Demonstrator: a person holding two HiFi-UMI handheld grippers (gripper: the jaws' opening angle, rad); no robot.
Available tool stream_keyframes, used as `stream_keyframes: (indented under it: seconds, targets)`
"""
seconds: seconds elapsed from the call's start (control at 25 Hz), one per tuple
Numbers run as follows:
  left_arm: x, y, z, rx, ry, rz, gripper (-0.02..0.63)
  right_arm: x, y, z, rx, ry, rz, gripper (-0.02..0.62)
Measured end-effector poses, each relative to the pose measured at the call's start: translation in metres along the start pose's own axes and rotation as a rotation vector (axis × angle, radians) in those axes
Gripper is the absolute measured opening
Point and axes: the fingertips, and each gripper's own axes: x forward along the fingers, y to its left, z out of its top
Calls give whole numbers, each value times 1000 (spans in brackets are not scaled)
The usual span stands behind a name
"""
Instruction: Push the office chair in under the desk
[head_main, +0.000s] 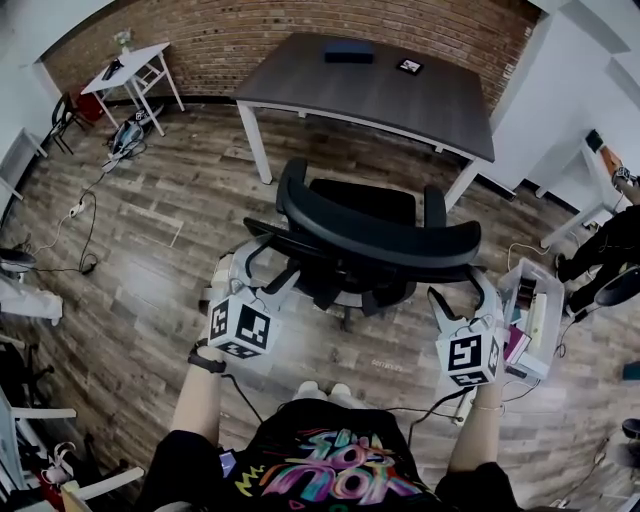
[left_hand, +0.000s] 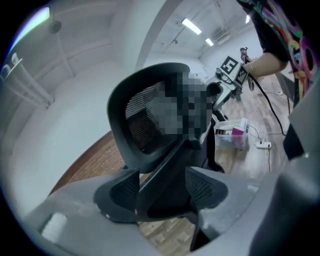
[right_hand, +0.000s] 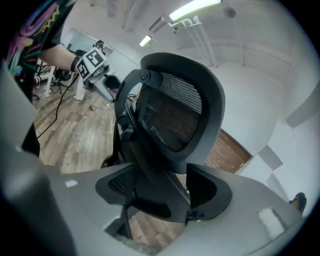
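Observation:
A black mesh-backed office chair (head_main: 375, 235) stands on the wood floor with its back to me. Its seat faces the dark desk (head_main: 380, 90), just short of the desk's front edge. My left gripper (head_main: 252, 278) is at the left end of the backrest and my right gripper (head_main: 465, 300) at the right end. In the left gripper view the jaws (left_hand: 162, 187) stand wide apart with the chair's (left_hand: 145, 125) black back strut between them, not clamped. The right gripper view shows the same: open jaws (right_hand: 162, 187) straddle the chair's (right_hand: 175, 110) rear frame.
A dark box (head_main: 349, 50) and a marker tag (head_main: 409, 67) lie on the desk. A clear bin of supplies (head_main: 530, 310) sits close to my right gripper. Cables (head_main: 85, 220) trail over the floor at left, near a small white table (head_main: 130, 65). A person (head_main: 610, 250) is at far right.

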Motion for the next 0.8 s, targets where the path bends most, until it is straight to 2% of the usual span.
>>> stream_keyframes:
  seconds: [0.36,0.56,0.68,0.8]
  targets:
    - [24,1,-19,188,104,-49,311,18,-10,-28,-91,103,31,295]
    - [36,5,-29,237,143,-61,314,30,-11,-34,-115,114,47,299]
    - [42,4,-30,277,137,-51,314,32,-9,-35,-131,102,44,279]
    - [47,8,-29,282,126,-44,312,32,-9,-35,-130,77,54,278]
